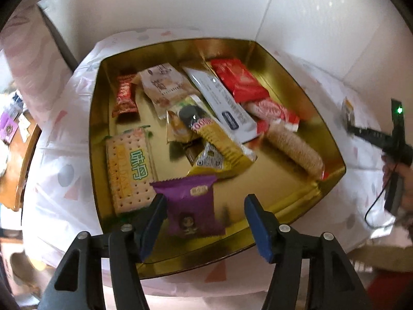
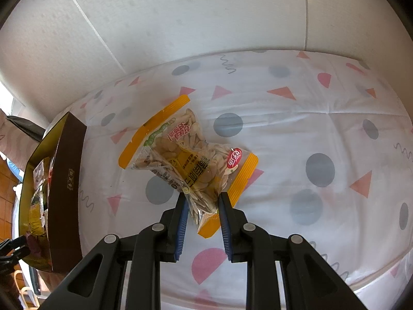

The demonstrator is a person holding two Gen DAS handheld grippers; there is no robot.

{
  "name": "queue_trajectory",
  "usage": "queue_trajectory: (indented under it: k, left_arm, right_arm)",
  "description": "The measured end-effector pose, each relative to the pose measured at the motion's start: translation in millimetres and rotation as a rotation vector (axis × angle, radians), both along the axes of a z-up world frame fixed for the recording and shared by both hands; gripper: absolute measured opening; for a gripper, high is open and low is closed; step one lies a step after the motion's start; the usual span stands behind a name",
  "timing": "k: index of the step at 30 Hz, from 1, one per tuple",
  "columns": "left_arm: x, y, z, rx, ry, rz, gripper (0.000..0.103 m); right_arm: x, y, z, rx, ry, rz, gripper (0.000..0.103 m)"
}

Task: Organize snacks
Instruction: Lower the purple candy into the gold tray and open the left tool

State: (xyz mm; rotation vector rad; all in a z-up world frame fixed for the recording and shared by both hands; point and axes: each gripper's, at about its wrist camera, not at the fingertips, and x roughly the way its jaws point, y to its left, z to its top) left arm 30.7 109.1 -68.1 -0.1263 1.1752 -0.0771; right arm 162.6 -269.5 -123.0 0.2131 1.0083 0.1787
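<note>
The left tool (image 1: 205, 204) tilts steeply down over the square gold metal tin (image 1: 284, 77), its blue pads apart. A purple foil snack packet (image 1: 192, 206) lies between them at the tin's near edge, just beside the left pad; contact is unclear. The right tool (image 2: 202, 201) angles down over the white patterned cloth (image 2: 322, 118) on the counter, clamped on the corner of a clear, yellow-edged bag of pale seeds (image 2: 185, 155).

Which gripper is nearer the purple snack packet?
Left. The left gripper is over the gold tin, open jaws flanking the purple snack packet. The right gripper is off to the side, clamped on the seed bag.
</note>
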Motion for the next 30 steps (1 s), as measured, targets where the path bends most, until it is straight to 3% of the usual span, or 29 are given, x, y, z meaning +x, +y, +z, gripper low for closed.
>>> queue_trajectory:
  k: [3, 5, 9, 19, 23, 30]
  left_arm:
    - [-1, 4, -3, -0.024, -0.005, 0.040, 0.043]
    - [0, 6, -8, 0.005, 0.018, 0.074, 0.033]
    - [-2, 13, -10, 0.001, 0.025, 0.123, 0.032]
    - [-4, -11, 8, -0.006, -0.030, 0.162, 0.040]
    - [-1, -24, 17, -0.019, -0.039, 0.179, 0.064]
    - [1, -36, 25, 0.004, -0.047, 0.188, 0.071]
  right_arm:
    - [0, 1, 0, -0.001, 0.001, -0.003, 0.024]
    - [-1, 1, 0, 0.001, 0.000, -0.005, 0.024]
    - [-6, -1, 0, 0.015, -0.003, -0.010, 0.024]
    - [-18, 0, 8, 0.026, -0.023, 0.007, 0.023]
    - [-24, 2, 17, 0.046, -0.042, 0.018, 0.022]
    - [-34, 20, 36, 0.058, -0.082, 0.093, 0.019]
